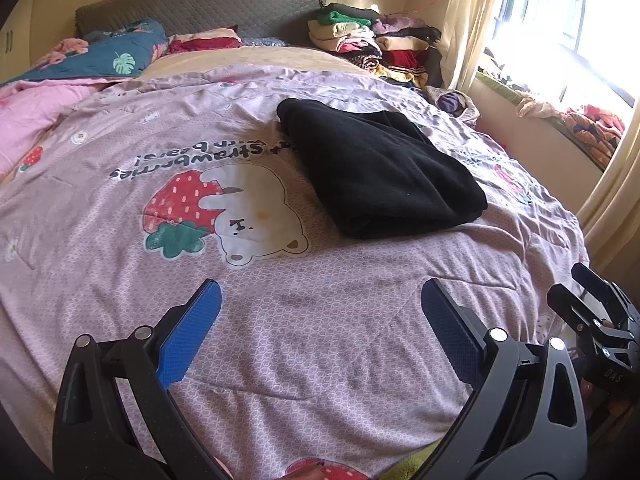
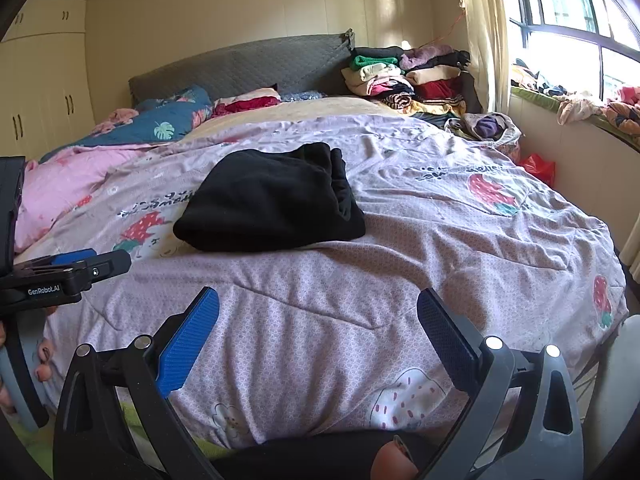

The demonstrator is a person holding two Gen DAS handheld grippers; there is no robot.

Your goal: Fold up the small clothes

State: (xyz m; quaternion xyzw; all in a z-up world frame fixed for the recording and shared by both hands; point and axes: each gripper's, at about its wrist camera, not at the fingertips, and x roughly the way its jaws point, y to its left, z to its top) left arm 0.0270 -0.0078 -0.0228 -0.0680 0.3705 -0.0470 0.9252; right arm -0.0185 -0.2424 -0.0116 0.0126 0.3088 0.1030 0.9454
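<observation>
Left claw [image 1: 320, 332] and right claw [image 2: 318, 336] both gape wide, holding nothing, above the lilac strawberry quilt [image 1: 320, 360]. Ahead of both lies the folded black garment [image 1: 380, 172], flat on the quilt, well apart from them.

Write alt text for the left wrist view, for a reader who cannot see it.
A folded black garment lies on a pink strawberry-and-bear quilt covering a bed. The open left gripper hovers empty over the quilt's near edge; stacked clothes sit by the headboard.
</observation>
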